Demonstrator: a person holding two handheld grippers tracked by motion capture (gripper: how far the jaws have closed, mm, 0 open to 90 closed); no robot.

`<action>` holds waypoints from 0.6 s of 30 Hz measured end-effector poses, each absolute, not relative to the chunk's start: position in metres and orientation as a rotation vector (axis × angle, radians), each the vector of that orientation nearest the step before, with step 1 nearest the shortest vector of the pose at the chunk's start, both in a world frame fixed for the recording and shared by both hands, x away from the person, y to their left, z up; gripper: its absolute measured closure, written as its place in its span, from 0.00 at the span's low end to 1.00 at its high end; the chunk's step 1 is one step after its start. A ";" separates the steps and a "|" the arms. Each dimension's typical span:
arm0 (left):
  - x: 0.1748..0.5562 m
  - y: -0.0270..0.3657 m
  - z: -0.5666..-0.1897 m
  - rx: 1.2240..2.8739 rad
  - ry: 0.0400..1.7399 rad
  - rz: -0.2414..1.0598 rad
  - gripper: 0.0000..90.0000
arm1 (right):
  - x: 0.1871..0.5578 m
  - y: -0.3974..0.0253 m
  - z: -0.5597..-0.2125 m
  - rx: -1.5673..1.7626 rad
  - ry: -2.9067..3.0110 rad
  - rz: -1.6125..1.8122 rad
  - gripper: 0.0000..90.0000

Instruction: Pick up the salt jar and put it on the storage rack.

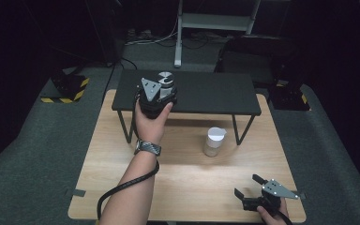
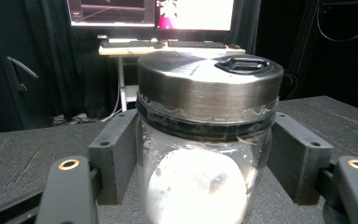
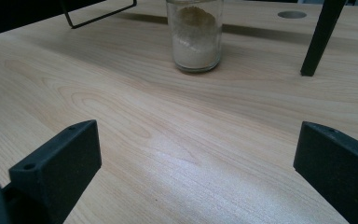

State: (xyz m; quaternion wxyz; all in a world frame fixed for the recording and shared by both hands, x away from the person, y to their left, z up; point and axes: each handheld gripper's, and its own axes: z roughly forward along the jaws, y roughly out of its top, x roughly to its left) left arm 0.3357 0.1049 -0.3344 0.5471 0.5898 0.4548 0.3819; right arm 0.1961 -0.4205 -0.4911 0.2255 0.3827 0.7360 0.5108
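High view: my left claw (image 1: 161, 90) is at a jar (image 1: 165, 80) on the black shelf (image 1: 215, 93); right claw (image 1: 247, 190) spread near the table (image 1: 178, 187) edge.
Left gripper view: jaws flank the jar (image 2: 205, 140), seemingly touching.
Right gripper view: second jar (image 3: 195, 35) stands ahead.

Two glass jars (image 1: 165, 80) (image 1: 214, 141), two grippers (image 1: 159, 92) (image 1: 248, 191), one black shelf (image 1: 215, 93), one wooden table (image 1: 178, 187)

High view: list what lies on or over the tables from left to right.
Left gripper at the metal-lidded jar on the black shelf → white-lidded jar on the wooden table → right gripper at the near right corner.
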 end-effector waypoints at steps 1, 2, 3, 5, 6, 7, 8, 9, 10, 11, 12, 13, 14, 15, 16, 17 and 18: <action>0.336 0.105 -0.334 1.397 1.077 0.907 0.35 | 0.196 -0.421 -0.491 1.056 2.029 1.409 0.01; 0.335 0.105 -0.334 1.396 1.077 0.907 0.34 | 0.196 -0.421 -0.491 1.057 2.028 1.409 0.01; 0.335 0.105 -0.334 1.396 1.079 0.910 0.34 | 0.196 -0.421 -0.491 1.057 2.028 1.410 0.01; 0.335 0.105 -0.334 1.395 1.081 0.914 0.31 | 0.196 -0.421 -0.491 1.056 2.028 1.410 0.01; 0.335 0.105 -0.334 1.394 1.080 0.911 0.30 | 0.196 -0.421 -0.491 1.055 2.029 1.410 0.01; 0.336 0.105 -0.334 1.397 1.079 0.908 0.28 | 0.196 -0.421 -0.491 1.056 2.028 1.409 0.01; 0.336 0.105 -0.334 1.397 1.079 0.908 0.27 | 0.196 -0.421 -0.491 1.056 2.029 1.409 0.01; 0.335 0.106 -0.334 1.401 1.077 0.909 0.26 | 0.196 -0.420 -0.491 1.055 2.029 1.409 0.01; 0.335 0.106 -0.334 1.401 1.077 0.909 0.24 | 0.196 -0.420 -0.491 1.055 2.029 1.409 0.01; 0.336 0.106 -0.333 1.402 1.077 0.907 0.24 | 0.196 -0.420 -0.491 1.055 2.029 1.409 0.01; 0.336 0.107 -0.333 1.402 1.076 0.902 0.23 | 0.196 -0.420 -0.491 1.055 2.030 1.408 0.01; 0.336 0.107 -0.333 1.406 1.076 0.900 0.23 | 0.196 -0.420 -0.491 1.055 2.030 1.408 0.01; 0.336 0.108 -0.333 1.407 1.075 0.893 0.21 | 0.196 -0.420 -0.491 1.055 2.029 1.408 0.01; 0.337 0.108 -0.333 1.408 1.076 0.889 0.21 | 0.196 -0.420 -0.491 1.054 2.029 1.408 0.01; 0.336 0.108 -0.333 1.409 1.077 0.892 0.19 | 0.196 -0.420 -0.491 1.054 2.029 1.408 0.01; 0.336 0.107 -0.333 1.408 1.080 0.892 0.18 | 0.196 -0.420 -0.491 1.054 2.029 1.407 0.01; 0.336 0.107 -0.332 1.410 1.082 0.894 0.14 | 0.196 -0.420 -0.491 1.054 2.030 1.407 0.01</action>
